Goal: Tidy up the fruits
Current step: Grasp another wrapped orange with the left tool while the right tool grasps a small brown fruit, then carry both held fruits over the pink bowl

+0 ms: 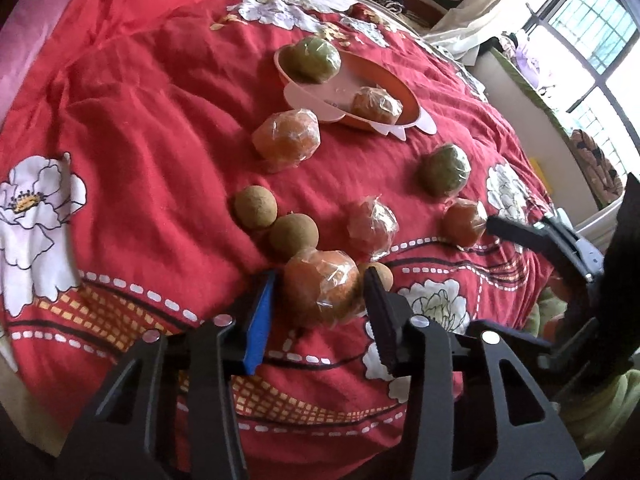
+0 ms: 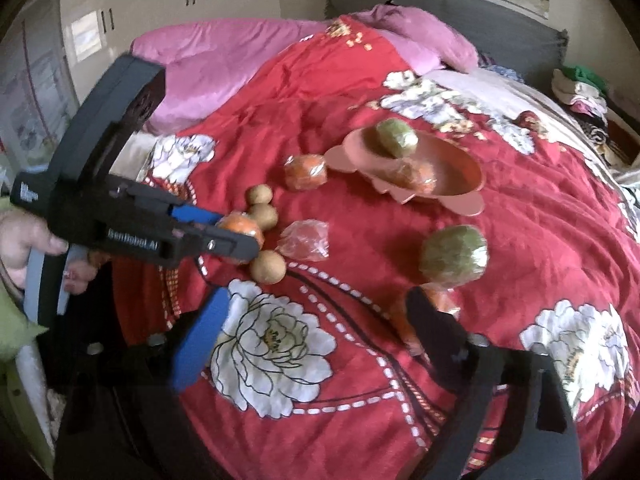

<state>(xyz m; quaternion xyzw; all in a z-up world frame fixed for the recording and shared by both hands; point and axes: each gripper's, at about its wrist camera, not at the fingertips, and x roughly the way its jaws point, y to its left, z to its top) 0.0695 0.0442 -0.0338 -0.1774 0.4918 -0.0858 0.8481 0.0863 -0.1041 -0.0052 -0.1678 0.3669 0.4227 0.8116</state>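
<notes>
My left gripper (image 1: 320, 280) stands low over the red bedspread (image 1: 160, 128), blue pad and black pad pressed against the two sides of a plastic-wrapped orange (image 1: 320, 292). The right wrist view shows the same hold on that wrapped orange (image 2: 240, 226). My right gripper (image 2: 318, 296) is open; another wrapped orange (image 2: 444, 302) lies at its black finger (image 2: 432, 320), partly hidden behind it. A pink plate (image 1: 404, 92) farther back holds a green fruit (image 1: 316, 58) and a wrapped orange (image 1: 376, 106).
Loose on the bedspread lie three brown round fruits (image 1: 255, 207), a wrapped green fruit (image 1: 446, 176) and two more wrapped oranges (image 1: 286, 140). A pink pillow (image 2: 224, 60) and the headboard are behind. A hand (image 2: 24, 240) holds the left gripper's handle.
</notes>
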